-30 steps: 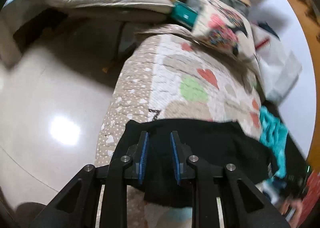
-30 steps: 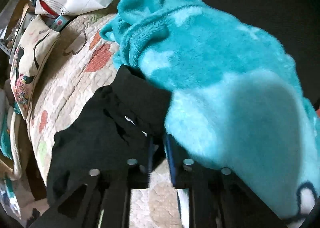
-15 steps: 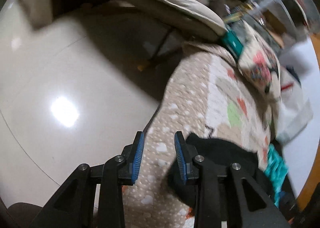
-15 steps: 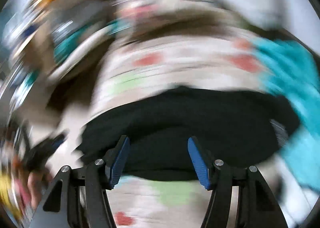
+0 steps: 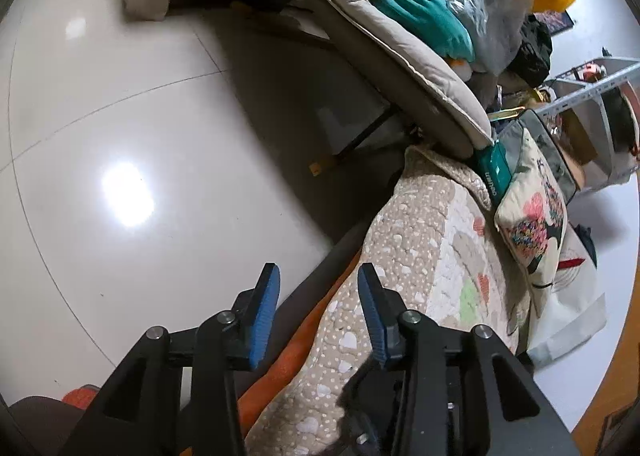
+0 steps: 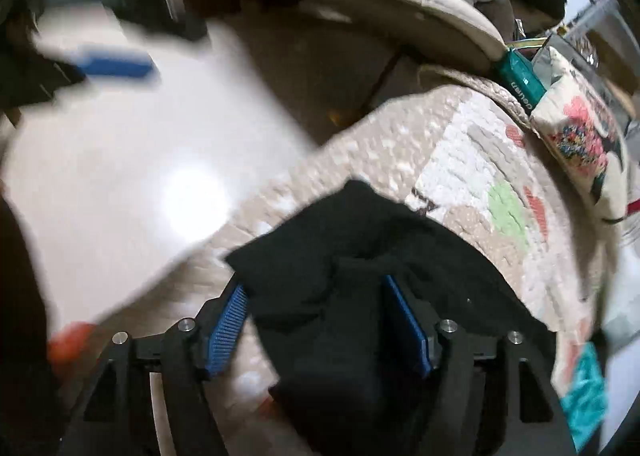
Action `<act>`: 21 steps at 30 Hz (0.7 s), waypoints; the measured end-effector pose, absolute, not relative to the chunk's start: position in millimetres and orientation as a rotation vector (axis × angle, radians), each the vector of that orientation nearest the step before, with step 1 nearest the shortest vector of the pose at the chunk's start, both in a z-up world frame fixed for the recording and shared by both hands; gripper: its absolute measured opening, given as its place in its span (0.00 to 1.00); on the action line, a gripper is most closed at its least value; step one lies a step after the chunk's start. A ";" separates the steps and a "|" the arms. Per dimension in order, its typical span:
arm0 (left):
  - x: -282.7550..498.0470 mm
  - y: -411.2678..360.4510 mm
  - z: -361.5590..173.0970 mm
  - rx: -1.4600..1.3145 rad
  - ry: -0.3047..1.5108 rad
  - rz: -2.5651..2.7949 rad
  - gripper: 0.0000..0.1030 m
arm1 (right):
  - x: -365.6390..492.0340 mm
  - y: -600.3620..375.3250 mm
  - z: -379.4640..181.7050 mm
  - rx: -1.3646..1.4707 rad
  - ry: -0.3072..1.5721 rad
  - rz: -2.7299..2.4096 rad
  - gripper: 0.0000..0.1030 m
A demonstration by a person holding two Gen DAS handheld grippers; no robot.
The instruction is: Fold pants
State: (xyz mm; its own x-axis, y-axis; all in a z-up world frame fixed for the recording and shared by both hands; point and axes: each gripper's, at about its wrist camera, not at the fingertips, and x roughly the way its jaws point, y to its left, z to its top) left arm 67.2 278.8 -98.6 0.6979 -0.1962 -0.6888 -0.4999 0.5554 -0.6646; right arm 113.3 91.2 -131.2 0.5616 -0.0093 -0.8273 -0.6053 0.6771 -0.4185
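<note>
1. Folding pants: black pants [image 6: 352, 296] lie bunched on the patterned quilt [image 6: 460, 159], at the quilt's near edge, the one beside the floor [image 5: 120, 115]. What the quilt covers is not visible.
2. Right tongs [image 6: 324, 320]: spread wide. Their opening widened sharply a moment back and has since levelled off. Black cloth sits between the blue pads [image 6: 228, 320], but neither pad appears to press it; judged unheld. View is motion-blurred, so exact contact is uncertain.
3. Left tongs [image 5: 318, 316]: partly spread, jaws have just been opening. Nothing between the pads; they straddle the quilt's floor-side edge, over an orange cloth [image 5: 288, 356] below it. A dark bit of fabric shows just under the right-hand finger; probably the pants, cannot confirm.
4. Stage, judged: a fold seems laid down and both tongs let go; the pile looks lumpy, not flat.
5. Risk A: pants sit right at the quilt edge. A sweeping pass or a snagged finger could drag them over onto the floor.
6. Risk B: closing the right tongs on the heaped middle would grab several layers and undo the fold. Better to find a clean hem or corner.
7. Risk C: left tongs, closing where they are, would pinch quilt rather than pants.
8. Risk D: cushion [image 5: 536, 215] and teal fleece [image 6: 584, 396] crowd the quilt's far and right sides, so there is little room to spread out.
</note>
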 end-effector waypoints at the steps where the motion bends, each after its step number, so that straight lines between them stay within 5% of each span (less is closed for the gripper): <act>1: 67.4 280.0 -99.0 -0.999 0.808 0.202 0.38 | 115.9 87.5 -126.7 -0.728 0.924 0.390 0.36; 2: 67.5 280.4 -99.0 -1.001 0.807 0.203 0.38 | 123.4 86.0 -118.5 -0.658 0.958 0.394 0.19; 7: 63.8 284.7 -93.5 -0.995 0.774 0.233 0.38 | 158.8 80.0 -102.8 -0.325 1.086 0.434 0.11; 15: 62.5 283.2 -90.8 -0.982 0.760 0.239 0.45 | 186.9 55.2 -95.4 0.115 1.206 0.586 0.17; 18: 67.2 277.5 -92.0 -0.958 0.779 0.229 0.45 | 198.5 -9.0 -56.4 0.122 1.102 0.536 0.39; 19: 69.3 274.9 -92.5 -0.950 0.786 0.223 0.45 | 202.9 -34.2 -46.1 0.112 1.068 0.483 0.57; 21: 72.5 270.7 -92.7 -0.931 0.795 0.216 0.45 | 215.6 -95.9 -29.5 0.048 0.998 0.332 0.64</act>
State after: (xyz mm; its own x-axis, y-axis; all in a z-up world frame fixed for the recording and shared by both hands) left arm 72.5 270.7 -92.7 0.7022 -0.1603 -0.6937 -0.4896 0.5988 -0.6339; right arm 215.6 -95.9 -29.5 0.4966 0.2955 -0.8161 -0.2522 0.9488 0.1901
